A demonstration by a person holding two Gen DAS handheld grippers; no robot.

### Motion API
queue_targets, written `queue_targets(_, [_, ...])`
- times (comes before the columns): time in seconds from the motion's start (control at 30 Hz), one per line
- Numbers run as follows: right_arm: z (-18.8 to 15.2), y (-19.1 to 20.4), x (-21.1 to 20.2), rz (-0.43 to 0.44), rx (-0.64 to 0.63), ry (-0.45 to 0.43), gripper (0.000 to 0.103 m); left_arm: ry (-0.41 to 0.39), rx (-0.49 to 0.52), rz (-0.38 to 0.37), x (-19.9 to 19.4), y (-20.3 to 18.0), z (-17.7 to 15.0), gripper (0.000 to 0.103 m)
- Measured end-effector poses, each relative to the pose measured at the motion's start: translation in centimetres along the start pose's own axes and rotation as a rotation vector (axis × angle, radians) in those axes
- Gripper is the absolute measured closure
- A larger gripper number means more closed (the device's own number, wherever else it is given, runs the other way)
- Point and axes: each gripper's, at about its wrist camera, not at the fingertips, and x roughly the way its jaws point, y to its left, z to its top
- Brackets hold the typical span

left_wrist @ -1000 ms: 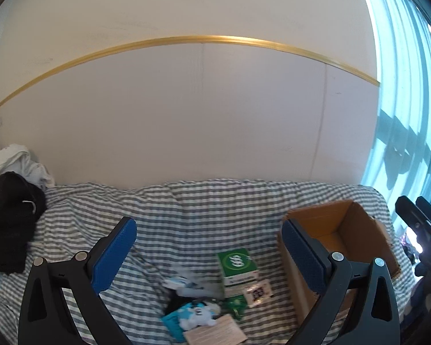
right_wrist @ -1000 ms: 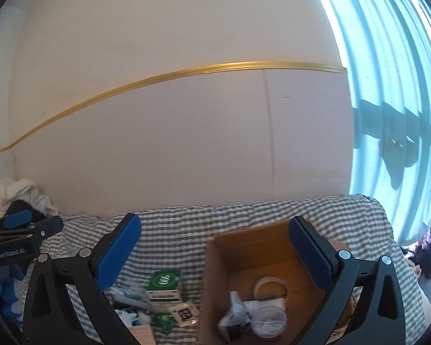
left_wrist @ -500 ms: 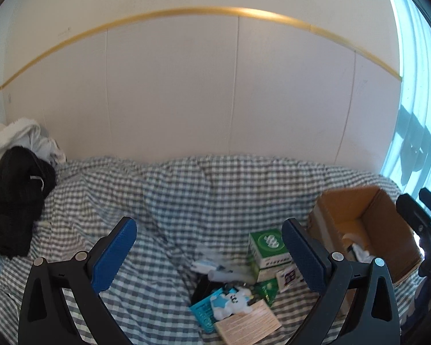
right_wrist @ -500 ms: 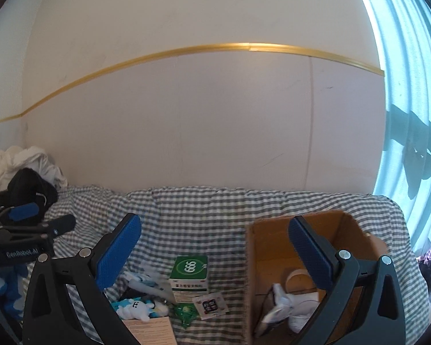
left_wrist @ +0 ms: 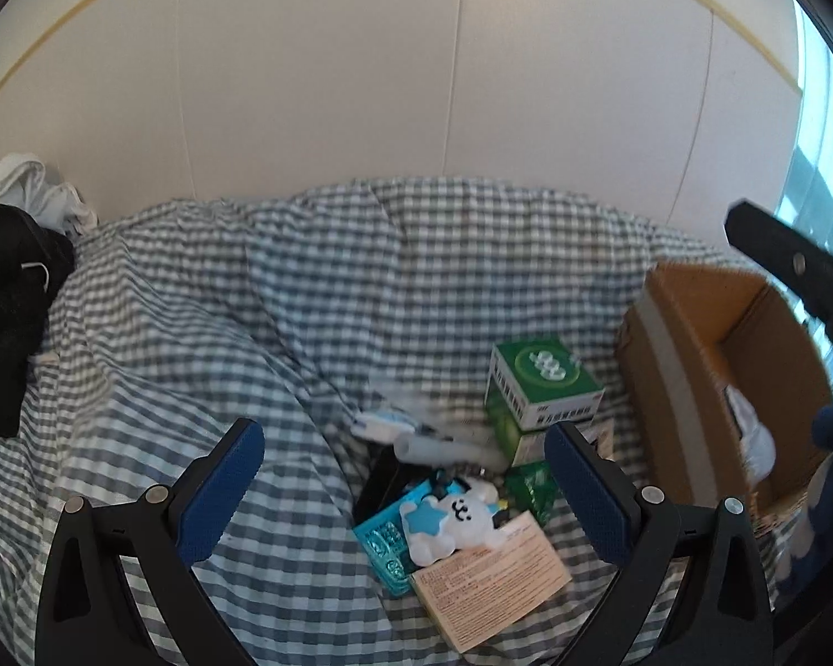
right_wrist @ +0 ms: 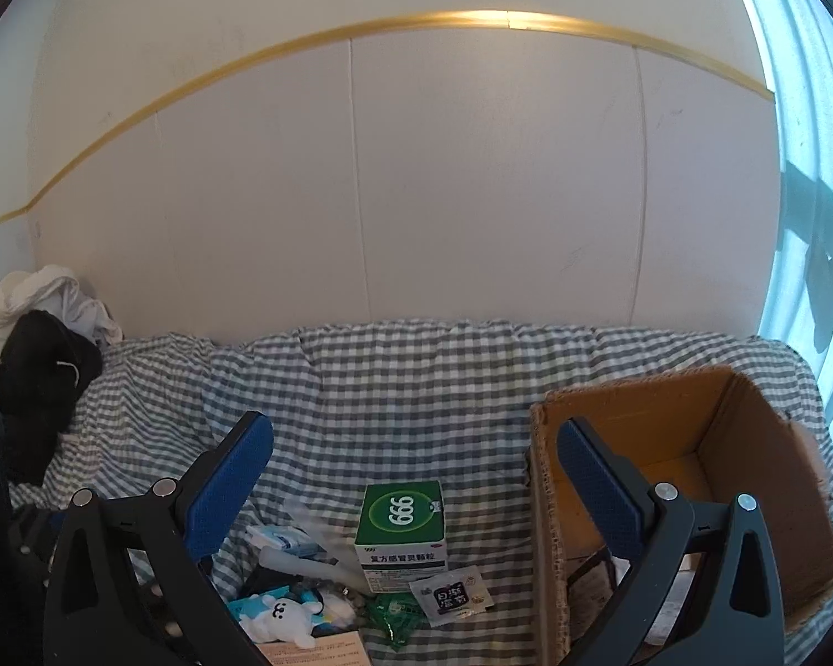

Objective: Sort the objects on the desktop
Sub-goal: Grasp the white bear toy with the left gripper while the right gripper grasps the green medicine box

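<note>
A pile of small items lies on the checked cloth: a green 999 medicine box [left_wrist: 544, 388] [right_wrist: 402, 535], a white plush bear [left_wrist: 452, 519] [right_wrist: 280, 616], a tan paper card [left_wrist: 491, 577], a teal packet [left_wrist: 386, 546], a small sachet [right_wrist: 451, 599] and a green wrapper [left_wrist: 530, 488] [right_wrist: 394, 613]. An open cardboard box [left_wrist: 688, 388] [right_wrist: 688, 466] stands to the right of the pile. My left gripper [left_wrist: 402, 488] hovers open over the pile with nothing between its fingers. My right gripper [right_wrist: 414, 488] is open too, above the green box and the carton's left wall.
Black and white clothes [left_wrist: 11, 277] [right_wrist: 39, 355] are heaped at the far left against the white wall. A bright curtained window [right_wrist: 816, 166] fills the right side. The right gripper's black body [left_wrist: 794, 272] shows at the right edge of the left wrist view.
Both cameras have tilted down and come closer to the pile. The cardboard box has slid toward the right in both views. Both grippers stayed open.
</note>
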Motion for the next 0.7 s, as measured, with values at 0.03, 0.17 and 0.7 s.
queue_targets(0.03, [-0.2, 0.1, 0.5, 0.006, -0.004, 0.011, 0.0, 0.014, -0.004, 0.0, 0.6, 0.1, -0.2, 0.0])
queue_targets(0.17, [-1.0, 0.8, 2.5, 0.015, -0.04, 0.064, 0.0, 0.072, -0.031, -0.008, 2.9, 0.4, -1.1, 0.0])
queue_targets(0.7, [-5.6, 2.2, 11.4, 0.063, -0.126, 0.236, 0.0, 0.273, -0.105, -0.077, 9.6, -0.4, -4.5, 0.0])
